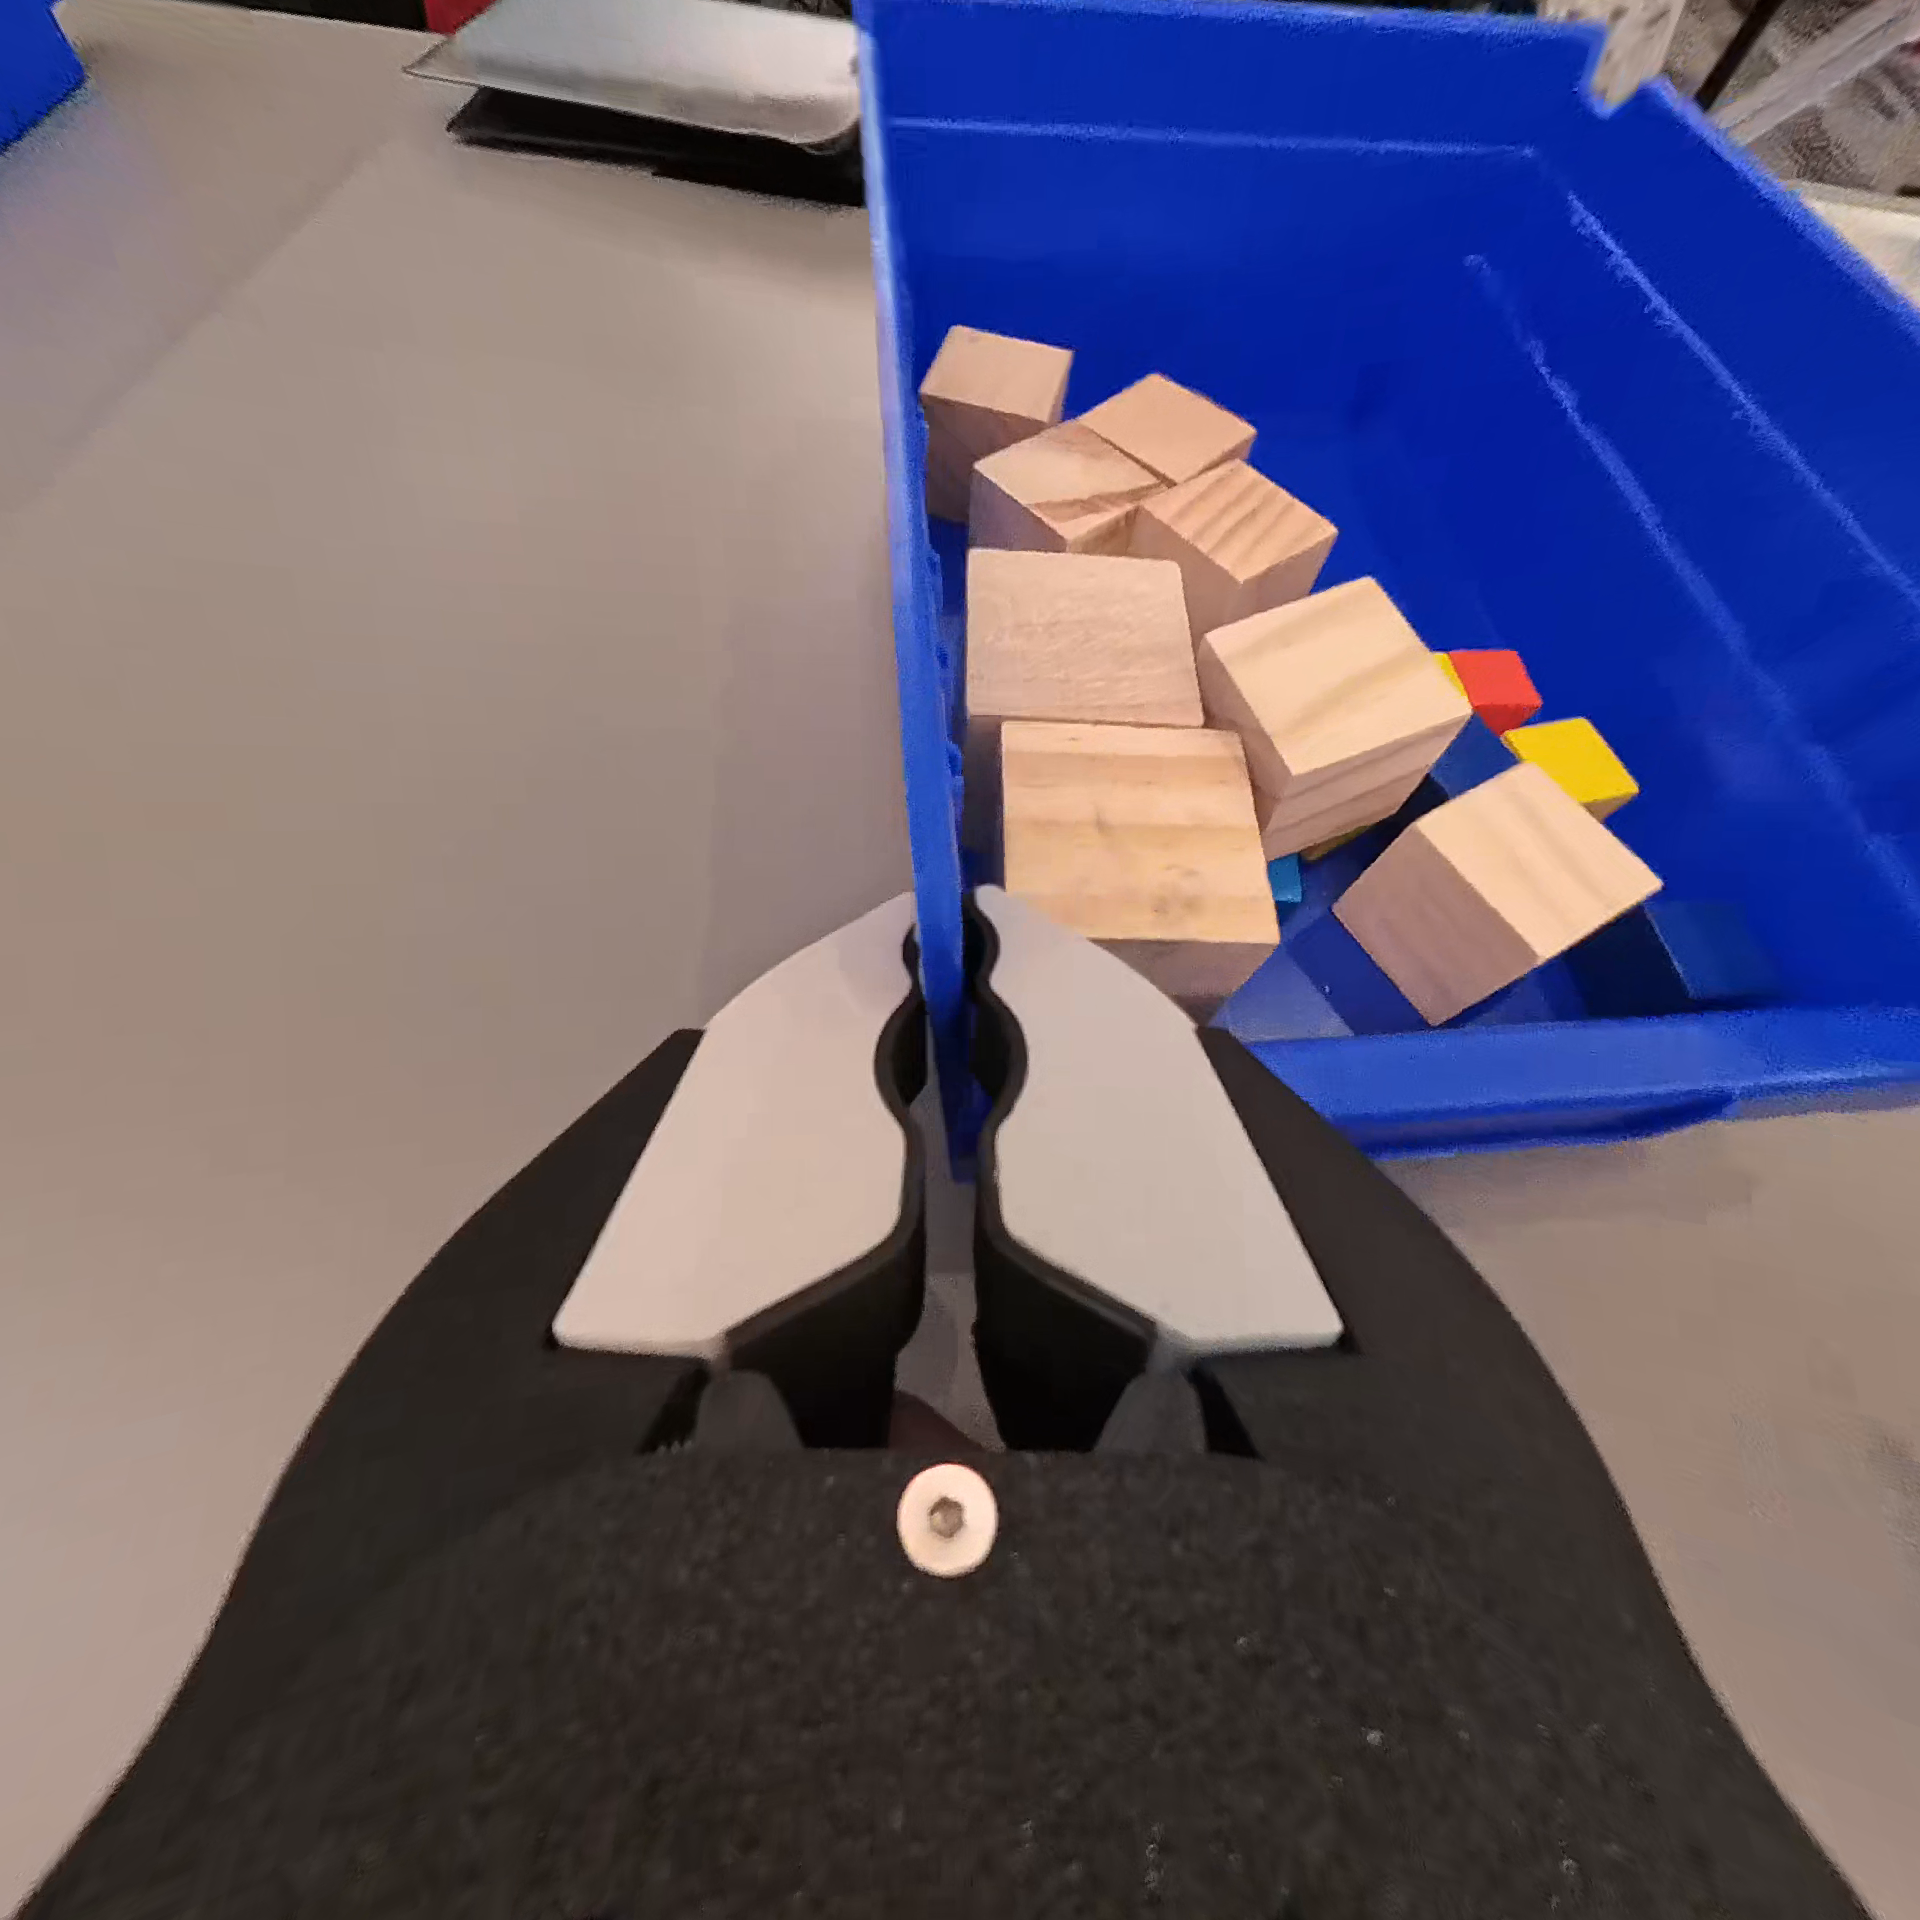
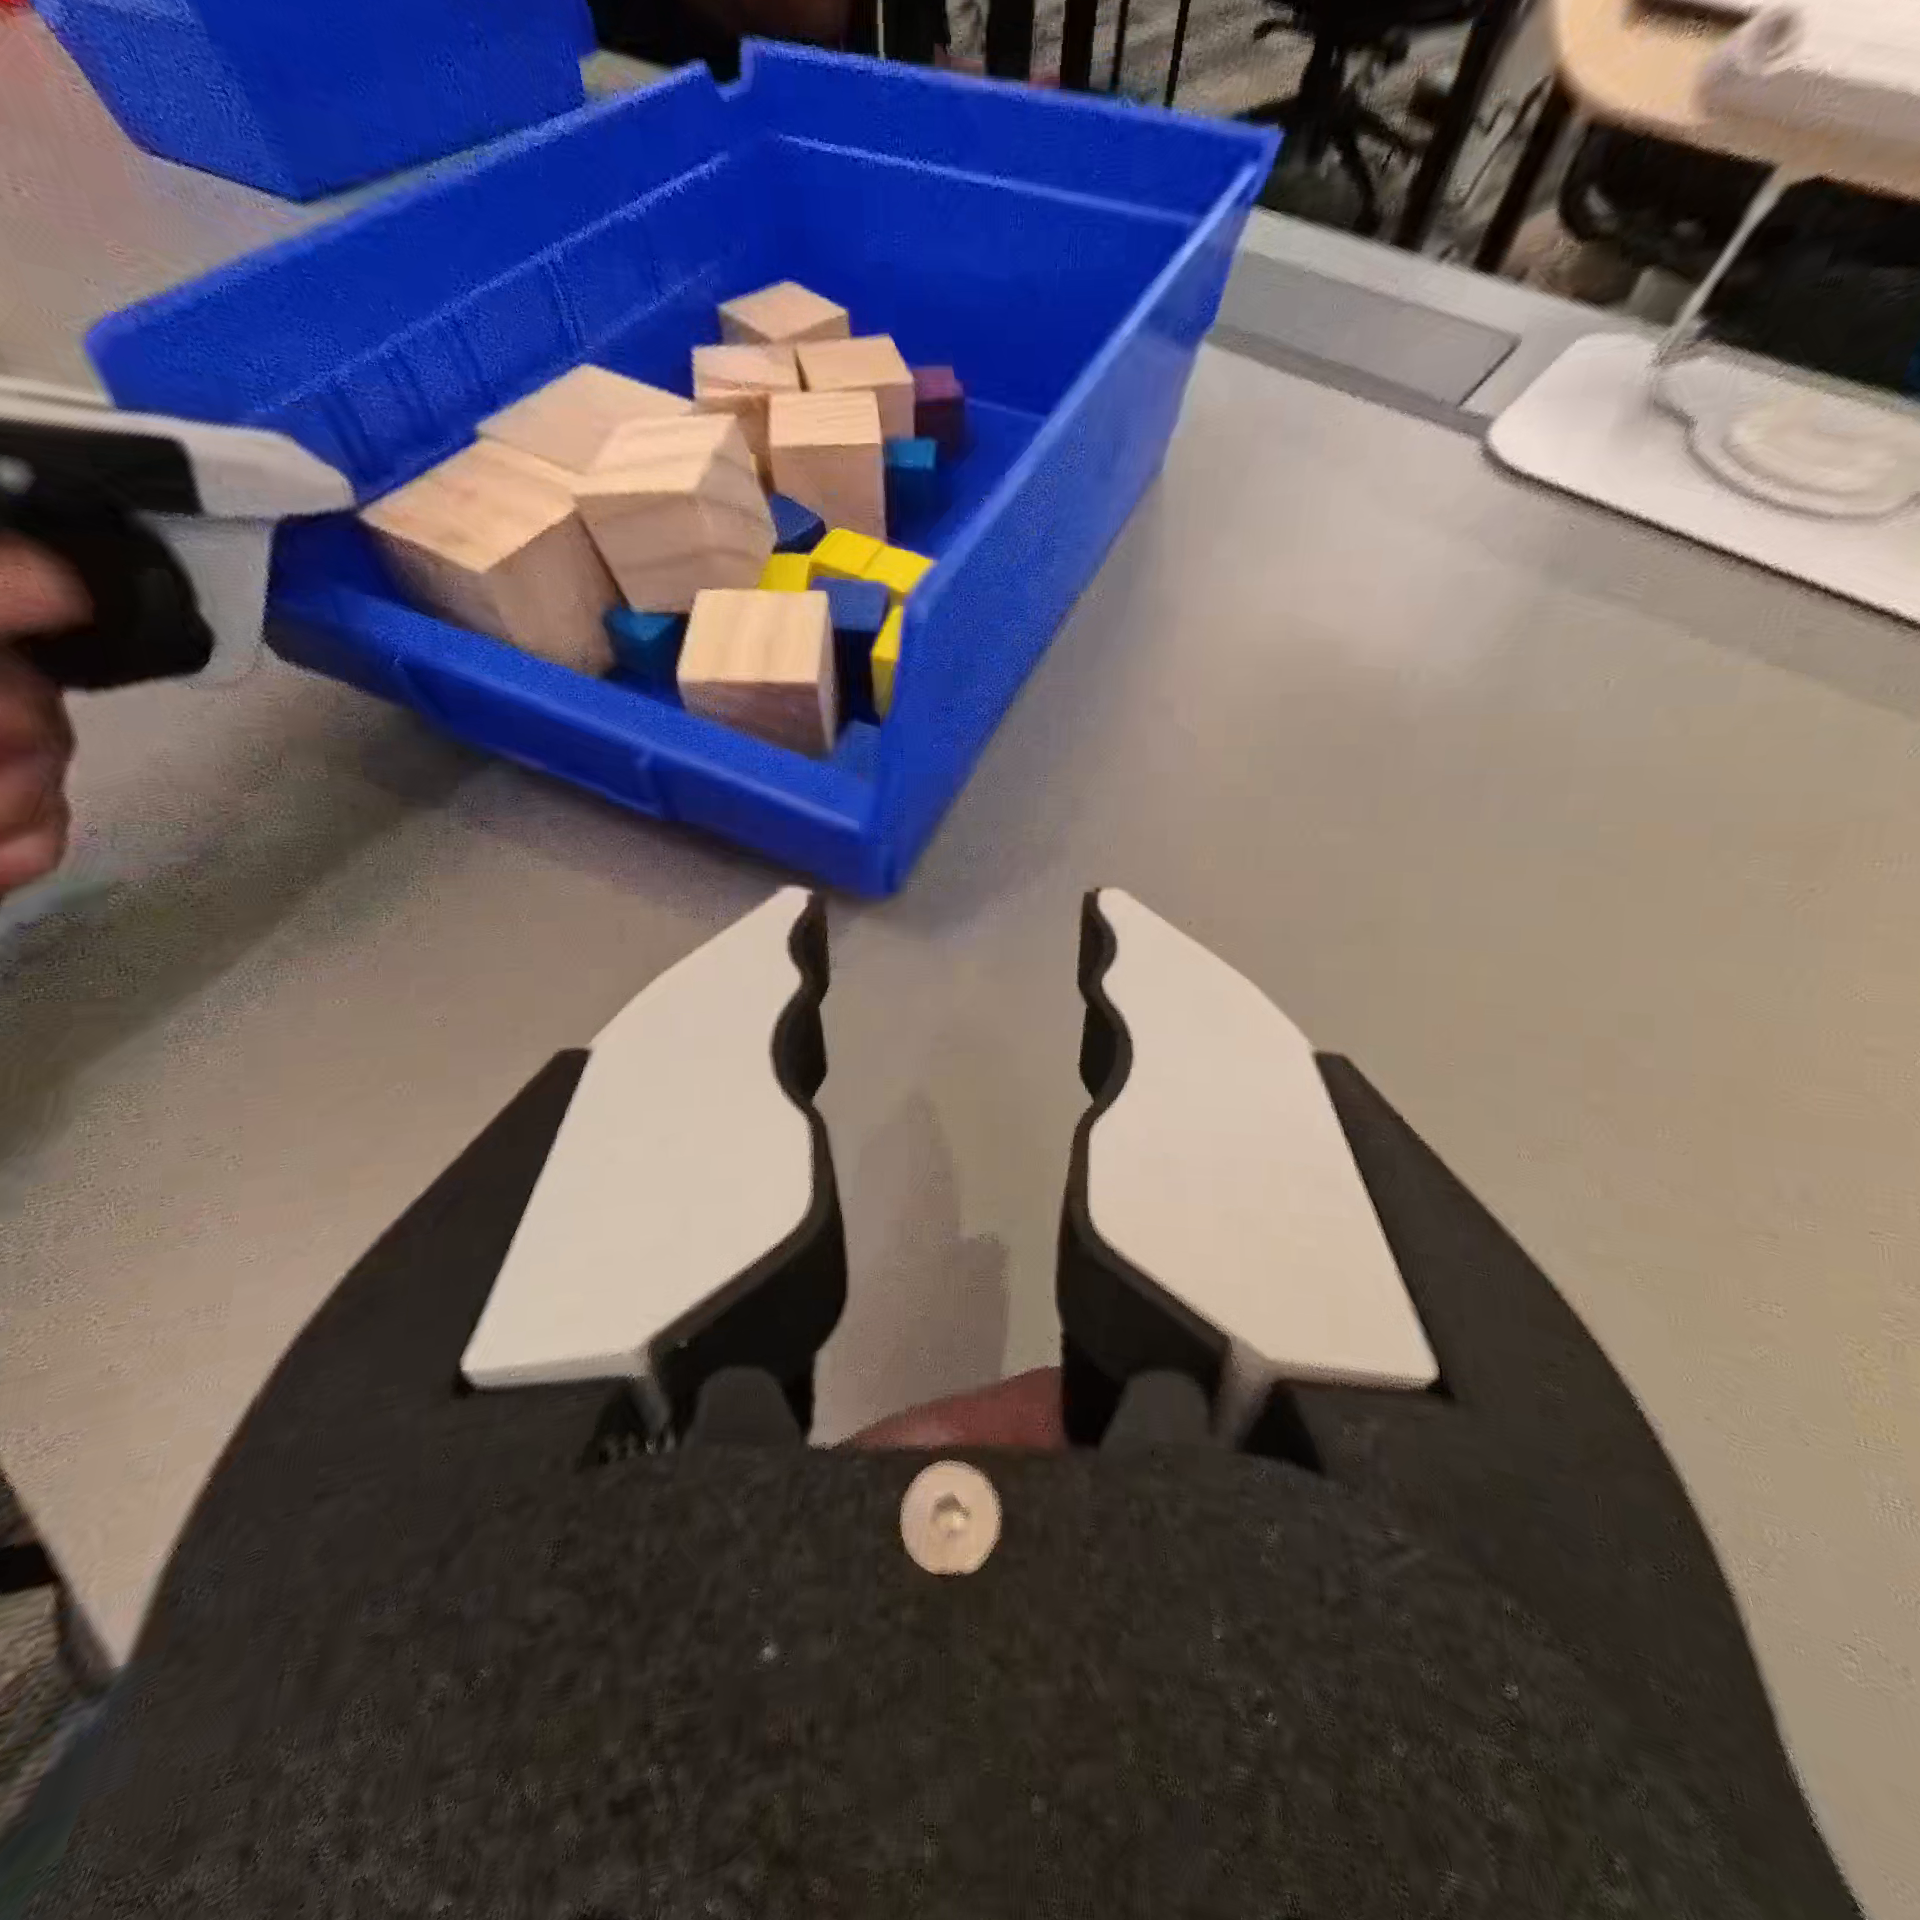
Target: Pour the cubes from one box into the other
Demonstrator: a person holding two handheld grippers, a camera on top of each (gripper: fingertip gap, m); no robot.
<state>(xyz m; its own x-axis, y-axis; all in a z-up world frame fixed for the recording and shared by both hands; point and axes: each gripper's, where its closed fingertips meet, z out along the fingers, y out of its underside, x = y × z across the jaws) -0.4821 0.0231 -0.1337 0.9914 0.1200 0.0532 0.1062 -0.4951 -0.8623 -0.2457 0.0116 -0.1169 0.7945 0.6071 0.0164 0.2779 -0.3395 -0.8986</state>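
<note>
1. On grey table: blue box full of cubes, near corner just ahead of right gripper.
2. Left gripper clamped on box's left side wall near the front corner; jaws nearly closed, one finger outside the wall, one inside, thin blue wall pinched between.
3. Same gripper seen in right wrist view at far left, white finger tip at box rim, a hand behind it at frame edge.
4. Box looks tilted, left side raised slightly; shadow under its front edge in right wrist view. Lift off the table hard to confirm.
5. Big plain wooden cubes piled against the gripped left wall, several leaning on each other.
6. Small coloured cubes lower in the pile toward right wall: yellow cubes, red cube, blue and teal ones between the wooden cubes, purple cube farther back.
7. Right gripper off the box, touching nothing; jaws wide apart, empty, bare table between the fingers.
8. Second blue box behind the first, at top left of right wrist view, apart from it; inside not visible.
9. Flat silver and black object on table beyond the gripped box in left wrist view; blurred.
10. White tray with clear glass item at far right of table.
</note>
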